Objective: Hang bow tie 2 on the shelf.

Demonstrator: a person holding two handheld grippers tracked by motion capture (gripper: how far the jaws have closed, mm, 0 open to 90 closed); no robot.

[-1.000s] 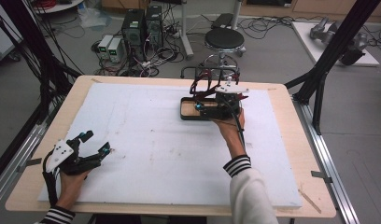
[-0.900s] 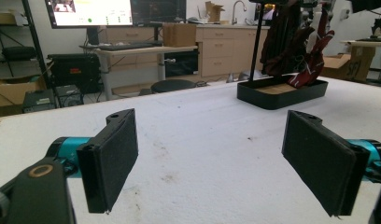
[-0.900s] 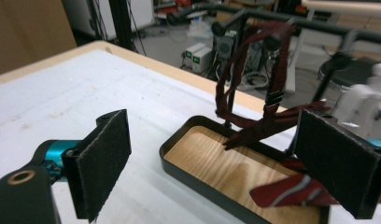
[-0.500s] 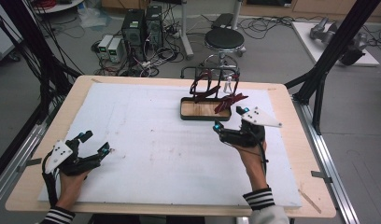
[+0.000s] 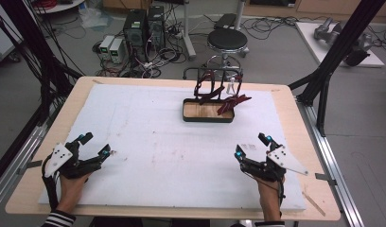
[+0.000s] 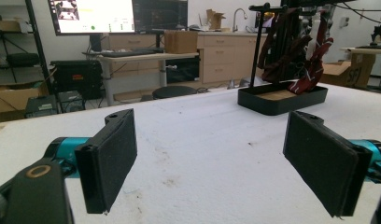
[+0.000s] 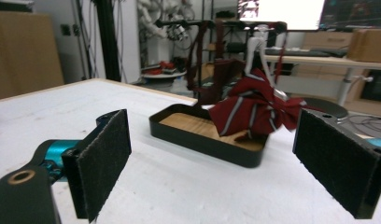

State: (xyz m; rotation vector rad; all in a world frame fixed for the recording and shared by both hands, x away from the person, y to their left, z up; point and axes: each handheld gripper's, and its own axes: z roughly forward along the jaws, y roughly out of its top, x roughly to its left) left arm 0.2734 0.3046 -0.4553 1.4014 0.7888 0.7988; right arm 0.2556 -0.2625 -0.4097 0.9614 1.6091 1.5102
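A black tray (image 5: pixel 187 115) with a wooden floor stands at the far middle of the white mat, and a black rack (image 5: pixel 204 74) rises from it. Dark red striped ties (image 5: pixel 233 102) hang on the rack and droop over the tray's right rim; the tie (image 7: pixel 254 113) shows knotted in the right gripper view. My left gripper (image 5: pixel 94 144) rests at the near left, open and empty. My right gripper (image 5: pixel 250 146) sits at the near right, open and empty, well back from the tray (image 7: pixel 202 140). The tray (image 6: pixel 282 99) lies far off in the left gripper view.
The white mat (image 5: pixel 148 137) covers a wooden table (image 5: pixel 295 104). Black frame struts (image 5: pixel 333 56) stand at both sides. A stool (image 5: pixel 227 40) and computer boxes (image 5: pixel 136 28) sit on the floor behind the table.
My right gripper has drawn back from the tray toward the near right edge of the mat, open and empty. The left gripper has stayed in place.
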